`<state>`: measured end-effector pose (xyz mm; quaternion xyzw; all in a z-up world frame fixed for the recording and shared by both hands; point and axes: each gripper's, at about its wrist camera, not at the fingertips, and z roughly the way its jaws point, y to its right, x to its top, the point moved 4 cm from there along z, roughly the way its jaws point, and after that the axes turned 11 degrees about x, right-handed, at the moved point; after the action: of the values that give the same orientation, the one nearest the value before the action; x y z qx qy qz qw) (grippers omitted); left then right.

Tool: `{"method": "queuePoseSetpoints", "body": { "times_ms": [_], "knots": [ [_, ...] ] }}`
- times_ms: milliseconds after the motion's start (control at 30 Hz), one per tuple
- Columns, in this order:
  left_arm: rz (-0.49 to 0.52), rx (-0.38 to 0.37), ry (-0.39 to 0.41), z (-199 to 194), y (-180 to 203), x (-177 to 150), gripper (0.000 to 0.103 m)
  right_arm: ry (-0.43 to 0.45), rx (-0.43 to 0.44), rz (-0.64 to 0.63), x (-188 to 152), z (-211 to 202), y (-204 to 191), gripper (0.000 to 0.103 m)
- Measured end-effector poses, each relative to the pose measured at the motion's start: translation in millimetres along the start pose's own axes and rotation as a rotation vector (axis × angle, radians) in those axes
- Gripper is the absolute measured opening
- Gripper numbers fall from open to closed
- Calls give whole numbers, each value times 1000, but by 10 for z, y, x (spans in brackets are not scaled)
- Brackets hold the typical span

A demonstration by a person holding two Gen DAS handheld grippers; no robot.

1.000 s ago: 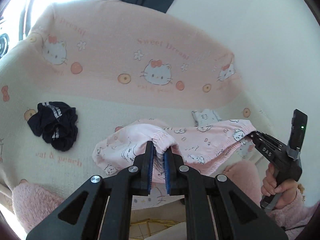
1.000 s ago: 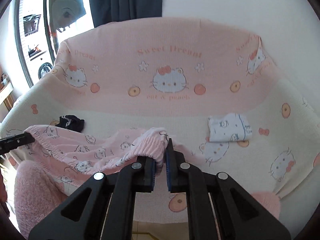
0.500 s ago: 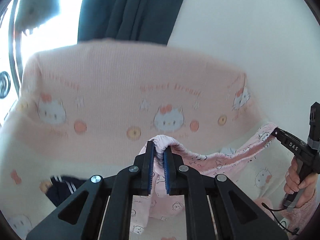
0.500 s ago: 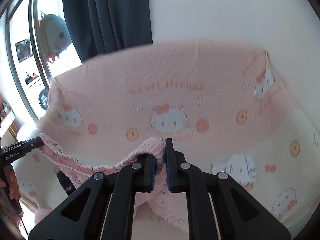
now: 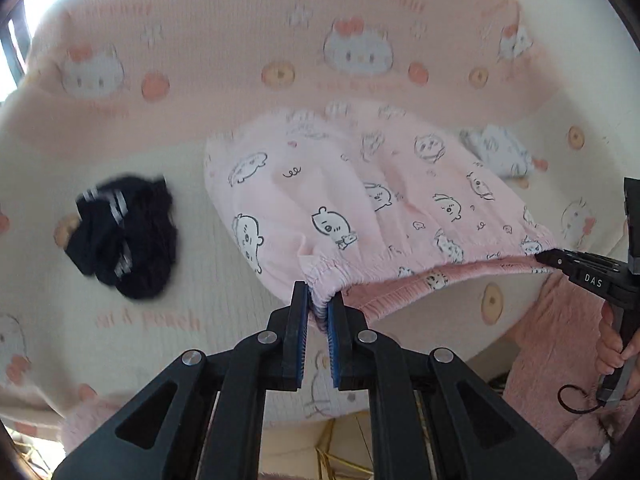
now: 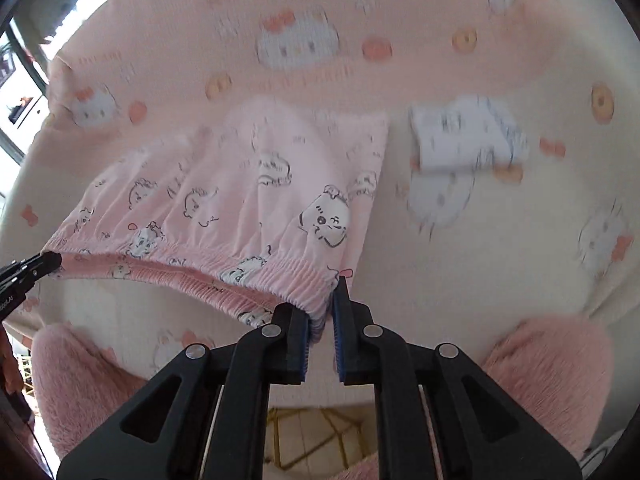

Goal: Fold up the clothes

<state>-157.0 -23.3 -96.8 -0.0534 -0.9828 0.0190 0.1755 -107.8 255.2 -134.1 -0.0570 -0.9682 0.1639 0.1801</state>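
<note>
Over the waffle-knit sofa cover (image 5: 224,288), stretched taut: soft pink printed shorts (image 5: 360,200), elastic waistband pinched at one end by left gripper (image 5: 318,312), at other by right gripper (image 6: 320,312), jaws opening. Both angled steeply downward. Left of shorts, crumpled dark garment (image 5: 128,240).

Pale pink shorts (image 5: 360,200) carry black-outlined cartoon animals; the sofa cover (image 5: 224,40) is pink and cream with white cats; a navy garment (image 5: 124,240) has white stripes
</note>
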Motion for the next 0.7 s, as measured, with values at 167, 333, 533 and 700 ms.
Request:
{"method": "queuePoseSetpoints", "body": {
  "times_ms": [167, 333, 533, 700],
  "knots": [
    [-83, -47, -64, 293, 38, -319, 10, -122, -13, 17, -457, 374, 143, 19],
    [-70, -67, -22, 215, 91, -362, 10, -130, -93, -181, -494, 345, -55, 32],
    [-79, -159, 86, -54, 86, -298, 10, 82, -23, -336, -253, -63, -469, 33],
    [-69, -157, 100, -100, 101, -227, 10, 16, 111, -574, -325, 130, -1154, 35]
  ]
}}
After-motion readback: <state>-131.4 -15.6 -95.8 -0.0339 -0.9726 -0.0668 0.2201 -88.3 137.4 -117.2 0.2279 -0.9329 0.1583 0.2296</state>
